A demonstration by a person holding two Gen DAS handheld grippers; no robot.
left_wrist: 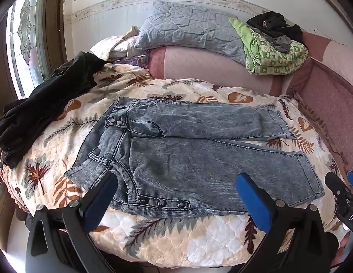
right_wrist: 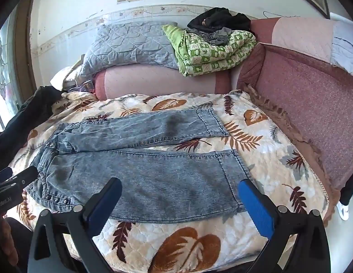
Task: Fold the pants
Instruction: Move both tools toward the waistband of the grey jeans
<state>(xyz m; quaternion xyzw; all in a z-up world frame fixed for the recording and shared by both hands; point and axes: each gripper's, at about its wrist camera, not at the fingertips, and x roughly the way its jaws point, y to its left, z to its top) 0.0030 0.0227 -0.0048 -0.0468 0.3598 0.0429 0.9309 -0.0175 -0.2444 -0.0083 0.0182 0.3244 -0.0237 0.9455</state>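
Your jeans point(left_wrist: 188, 150) lie flat on the quilt point(left_wrist: 199, 245), unfolded; left gripper point(left_wrist: 176, 182) and right gripper point(right_wrist: 180, 191) hover spread wide, empty. Next, pinch the near edge.

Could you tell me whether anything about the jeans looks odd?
Yes: the jeans have dark blotches, one near the waist and one on the far leg. They look like stains or damp patches.
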